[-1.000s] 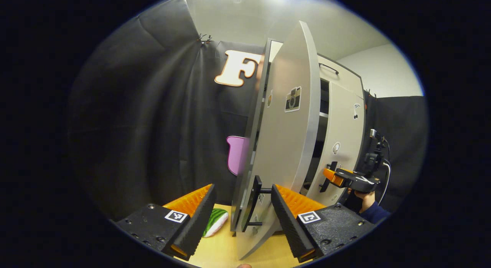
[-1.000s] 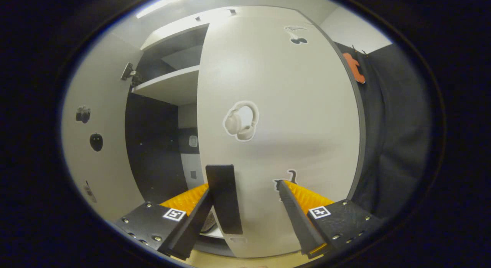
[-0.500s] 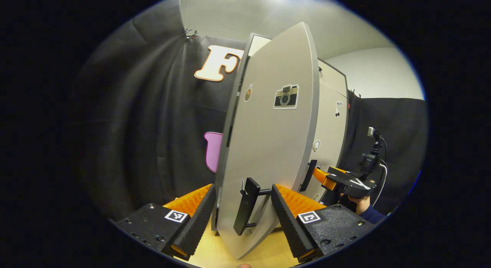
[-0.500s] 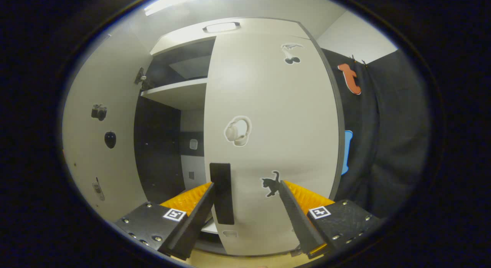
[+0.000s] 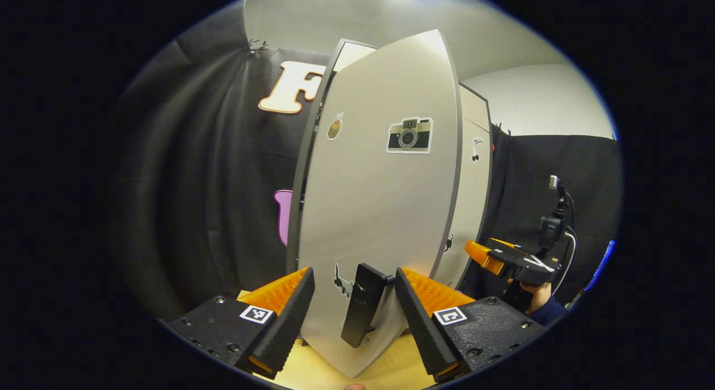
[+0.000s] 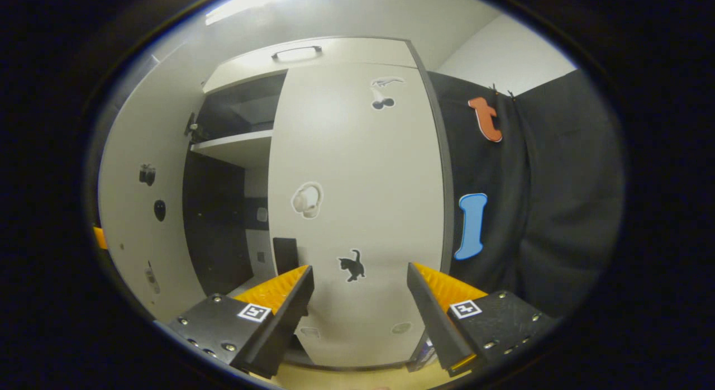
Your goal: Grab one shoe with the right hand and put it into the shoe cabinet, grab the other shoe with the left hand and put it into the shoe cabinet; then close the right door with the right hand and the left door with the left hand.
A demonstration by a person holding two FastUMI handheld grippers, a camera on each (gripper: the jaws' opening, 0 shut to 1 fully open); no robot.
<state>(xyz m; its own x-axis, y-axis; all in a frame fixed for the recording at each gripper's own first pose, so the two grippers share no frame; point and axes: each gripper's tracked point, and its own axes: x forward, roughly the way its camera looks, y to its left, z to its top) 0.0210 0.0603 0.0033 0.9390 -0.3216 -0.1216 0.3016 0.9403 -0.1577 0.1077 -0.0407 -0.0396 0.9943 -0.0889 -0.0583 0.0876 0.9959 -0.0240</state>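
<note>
In the left gripper view the shoe cabinet's left door (image 5: 380, 211), pale with a camera sticker, stands partly ajar. Its black handle (image 5: 362, 306) lies between the fingers of my left gripper (image 5: 354, 317), which is open and not pressing on it. The right door (image 6: 357, 172), with headphone and cat stickers, lies flush against the cabinet (image 6: 313, 49). My right gripper (image 6: 357, 312) hangs open a little in front of it, apart from its black handle (image 6: 285, 256). A dark gap (image 6: 218, 211) with a shelf (image 6: 234, 150) shows between the doors.
The cabinet stands on a light wooden tabletop (image 5: 385, 373). Black cloth (image 6: 558, 211) hangs to its right and to its left (image 5: 184, 200). In the left gripper view a hand (image 5: 536, 295) holds the right gripper (image 5: 503, 261) off to the right.
The left door has swung further towards the cabinet with my left gripper. The right door has come flush, and my right gripper has backed away from its handle.
</note>
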